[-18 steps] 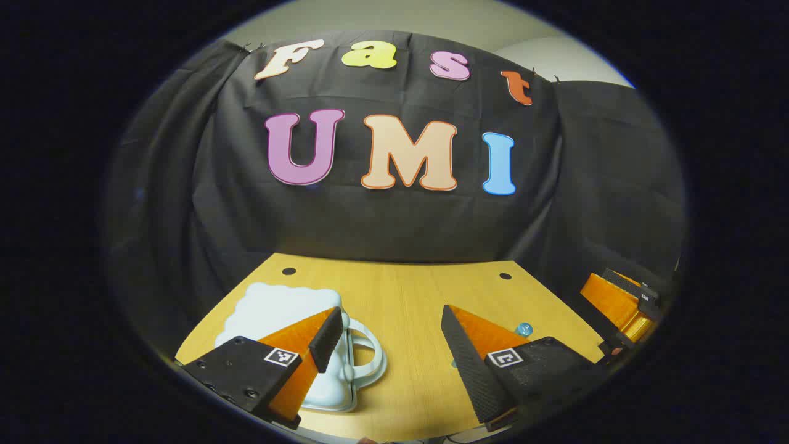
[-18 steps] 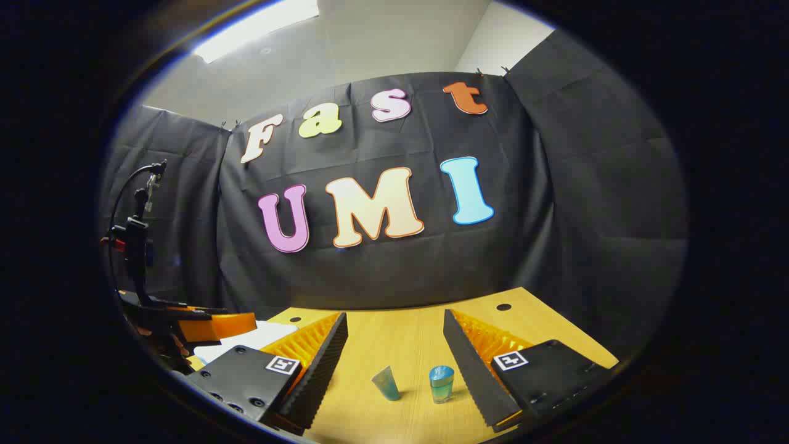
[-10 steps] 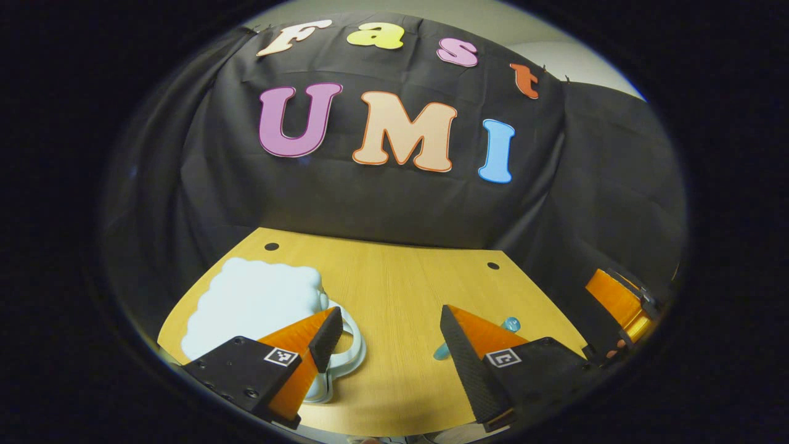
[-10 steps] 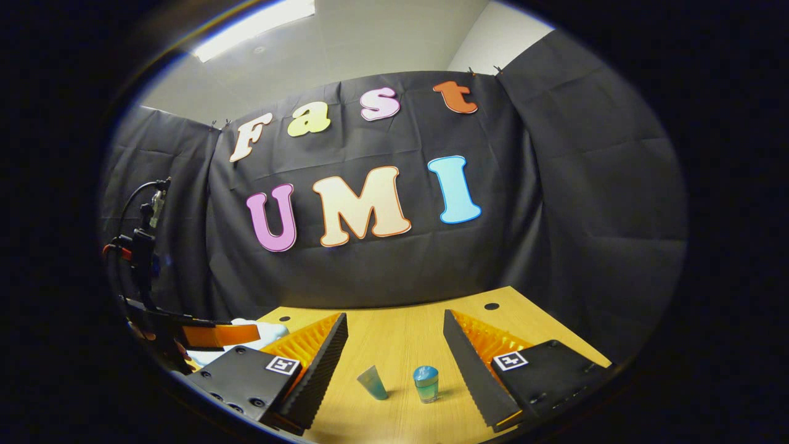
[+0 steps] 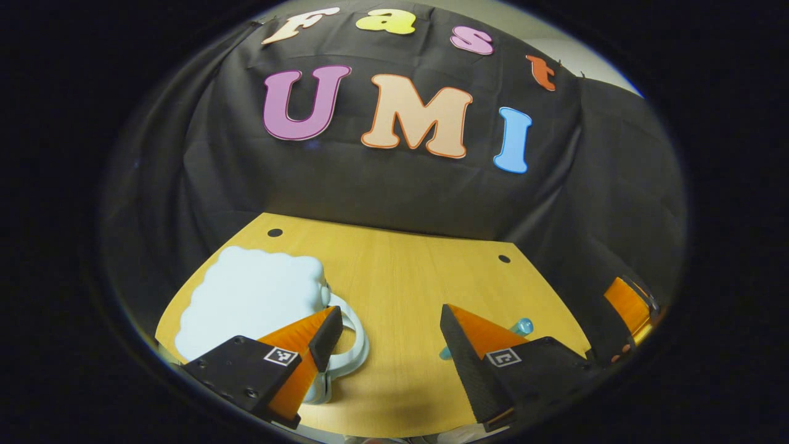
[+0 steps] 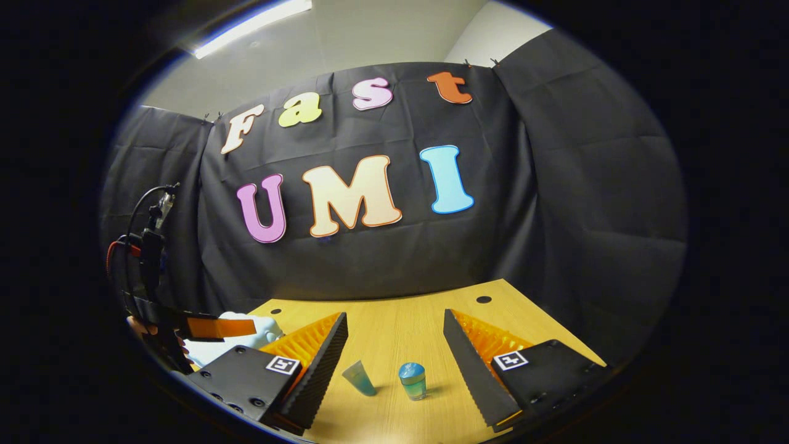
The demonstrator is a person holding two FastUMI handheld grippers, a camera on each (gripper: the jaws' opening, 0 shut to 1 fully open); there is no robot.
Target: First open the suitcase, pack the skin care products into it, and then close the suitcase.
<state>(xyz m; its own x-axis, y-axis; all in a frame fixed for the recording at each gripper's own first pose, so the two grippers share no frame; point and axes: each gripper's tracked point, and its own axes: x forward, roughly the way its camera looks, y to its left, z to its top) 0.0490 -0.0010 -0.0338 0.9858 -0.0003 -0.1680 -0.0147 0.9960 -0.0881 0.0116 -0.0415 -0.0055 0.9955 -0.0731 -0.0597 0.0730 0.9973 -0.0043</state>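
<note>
Currently, the left gripper [image 5: 389, 330] is hovering over the wooden table [image 5: 400, 271] with its jaws standing wide apart and gripping nothing. In the left gripper view, the pale blue, cloud-shaped suitcase [image 5: 249, 299] is lying closed on the table at about 10 o'clock from the jaw gap; its looped handle [image 5: 354, 345] is reaching in just beside the left-hand fingertip [image 5: 327, 330], and whether they touch cannot be told. A small teal tube [image 5: 521, 325] is peeking out behind the other finger at about 3 o'clock. The right gripper [image 6: 394, 345] is also standing open and empty. In the right gripper view, two skin care products are sitting on the table between its jaws, apart from both fingers: a tapered teal tube [image 6: 359, 377] and, just beside it toward 3 o'clock, a small upright bottle [image 6: 412, 380] with a blue cap. No label on either product is legible. At 9 o'clock in that view, the left gripper [image 6: 212, 327] is hanging above the suitcase [image 6: 237, 339].
</note>
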